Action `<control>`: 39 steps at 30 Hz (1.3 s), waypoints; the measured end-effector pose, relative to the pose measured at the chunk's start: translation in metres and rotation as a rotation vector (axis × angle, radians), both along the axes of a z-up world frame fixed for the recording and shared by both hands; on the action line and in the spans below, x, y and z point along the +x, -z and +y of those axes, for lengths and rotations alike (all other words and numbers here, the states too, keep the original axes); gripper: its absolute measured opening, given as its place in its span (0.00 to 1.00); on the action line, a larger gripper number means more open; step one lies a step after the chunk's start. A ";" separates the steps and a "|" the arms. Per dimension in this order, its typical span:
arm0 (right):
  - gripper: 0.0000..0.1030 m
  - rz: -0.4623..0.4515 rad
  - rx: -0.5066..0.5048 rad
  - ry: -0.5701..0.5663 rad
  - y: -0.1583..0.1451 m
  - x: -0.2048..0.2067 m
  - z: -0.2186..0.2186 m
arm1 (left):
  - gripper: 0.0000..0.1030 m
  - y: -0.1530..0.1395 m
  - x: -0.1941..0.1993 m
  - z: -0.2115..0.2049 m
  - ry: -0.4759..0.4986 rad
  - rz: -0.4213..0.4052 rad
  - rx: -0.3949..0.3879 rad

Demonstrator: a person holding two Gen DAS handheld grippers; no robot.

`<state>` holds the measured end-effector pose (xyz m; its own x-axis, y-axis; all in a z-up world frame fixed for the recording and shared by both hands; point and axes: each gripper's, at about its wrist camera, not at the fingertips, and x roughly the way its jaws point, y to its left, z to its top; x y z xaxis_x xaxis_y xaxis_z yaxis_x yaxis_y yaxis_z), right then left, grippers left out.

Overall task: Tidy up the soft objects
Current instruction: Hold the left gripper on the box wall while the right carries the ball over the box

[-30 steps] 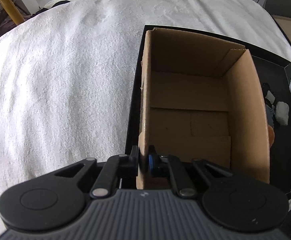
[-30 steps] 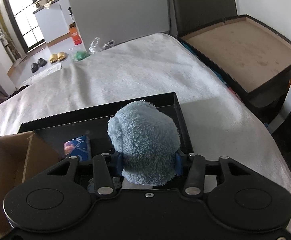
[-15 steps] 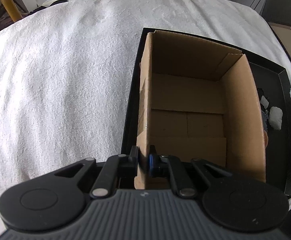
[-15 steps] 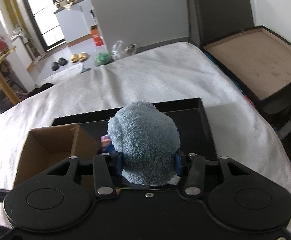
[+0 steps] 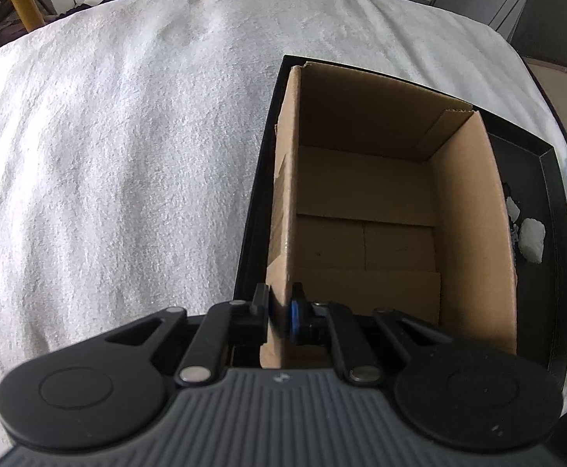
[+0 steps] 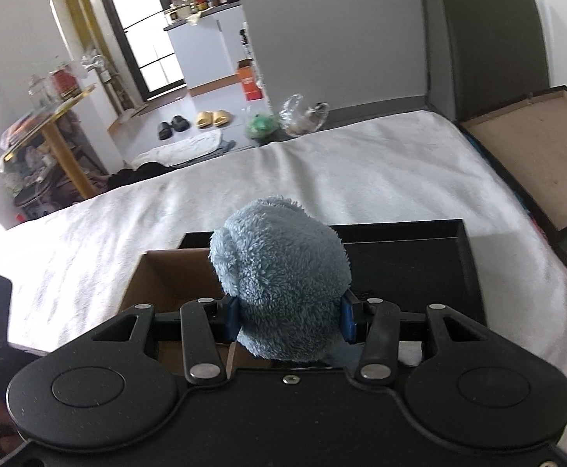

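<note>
Blue plush (image 6: 279, 284), pinched by right gripper (image 6: 289, 319), has neared the cardboard box (image 5: 470, 241) that left gripper (image 5: 279, 307) clamps.

Cardboard box (image 5: 381, 202) in tray (image 5: 552, 179) on blanket (image 5: 108, 148), left side.

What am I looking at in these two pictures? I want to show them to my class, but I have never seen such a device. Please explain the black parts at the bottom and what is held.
No robot here: a person carries a two-finger gripper in each hand, and each gripper has a wide-angle camera looking along its fingers. The black parts below are the grippers themselves. One picture comes from the left gripper, which pinches a wall of an empty cardboard box. The box stands in a black tray on a white blanket. The other picture comes from the right gripper, which squeezes a fluffy blue plush toy above the tray. Small white bits lie in the tray.
</note>
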<state>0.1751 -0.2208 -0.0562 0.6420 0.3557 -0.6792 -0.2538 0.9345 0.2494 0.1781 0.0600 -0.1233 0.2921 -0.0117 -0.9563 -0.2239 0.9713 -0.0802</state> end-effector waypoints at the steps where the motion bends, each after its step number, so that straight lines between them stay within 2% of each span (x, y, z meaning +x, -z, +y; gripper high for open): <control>1: 0.44 0.002 0.005 -0.008 -0.001 -0.001 0.003 | 0.09 0.000 0.000 0.000 0.004 -0.003 -0.001; 10: 0.44 0.035 0.057 -0.104 -0.005 -0.009 0.039 | 0.10 -0.002 0.003 0.005 0.014 -0.021 -0.012; 17: 0.44 0.079 0.064 -0.159 0.004 -0.009 0.070 | 0.10 0.000 0.001 0.009 0.018 -0.024 -0.022; 34: 0.45 0.140 0.071 -0.132 0.029 0.007 0.111 | 0.11 0.003 0.007 0.023 0.018 -0.017 -0.065; 36: 0.46 0.138 0.073 -0.129 0.029 0.011 0.115 | 0.11 0.003 0.007 0.023 0.018 -0.017 -0.064; 39: 0.57 0.120 0.097 -0.131 0.027 0.014 0.118 | 0.11 0.003 0.007 0.023 0.017 -0.016 -0.065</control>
